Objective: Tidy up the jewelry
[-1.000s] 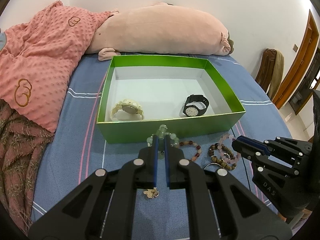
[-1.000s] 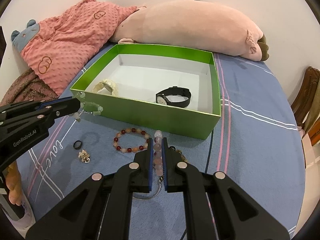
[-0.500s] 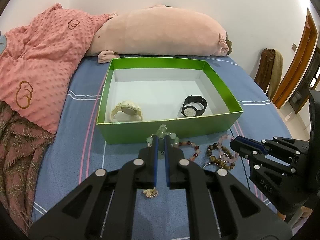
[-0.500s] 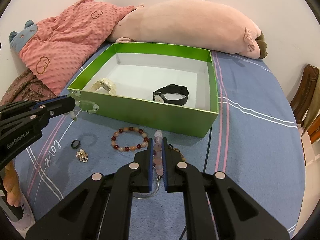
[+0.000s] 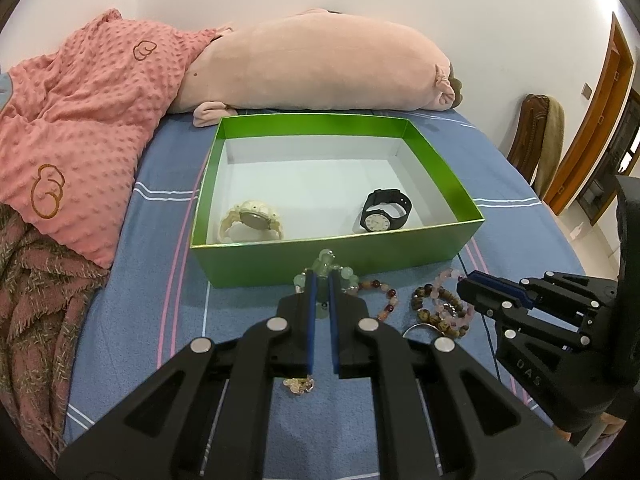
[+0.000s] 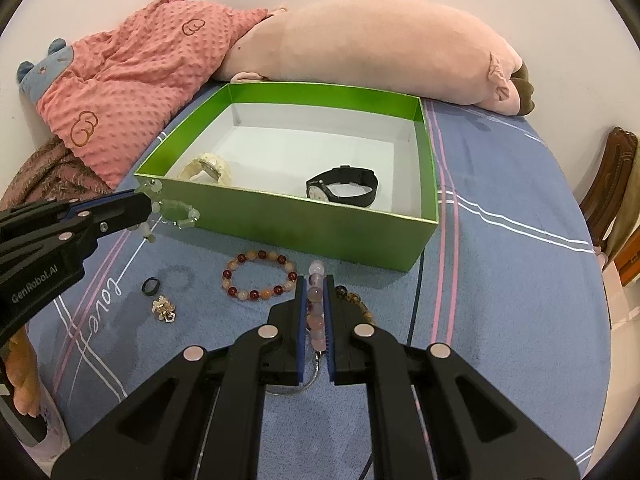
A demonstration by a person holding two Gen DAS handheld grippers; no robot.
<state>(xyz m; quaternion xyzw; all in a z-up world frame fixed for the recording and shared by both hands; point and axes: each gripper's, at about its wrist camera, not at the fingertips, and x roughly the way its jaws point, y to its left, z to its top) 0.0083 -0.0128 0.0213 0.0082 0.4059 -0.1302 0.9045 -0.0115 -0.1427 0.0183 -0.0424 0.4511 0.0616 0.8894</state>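
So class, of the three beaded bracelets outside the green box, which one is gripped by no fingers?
The red-and-orange bead bracelet, lying flat on the blue sheet; the pale green and pink ones are each gripped.

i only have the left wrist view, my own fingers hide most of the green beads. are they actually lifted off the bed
Observer: Yes. In the right wrist view the green bead bracelet hangs from the left gripper in front of the green box, clear of the bedsheet.
Operator: what is the right gripper pinching
Observer: The right gripper is shut on a pink bead bracelet, with beads sticking out past its fingertips.
Operator: anything small left on the sheet that i miss
Observer: A black ring lies beside the gold charm; your fingers cover the ring.
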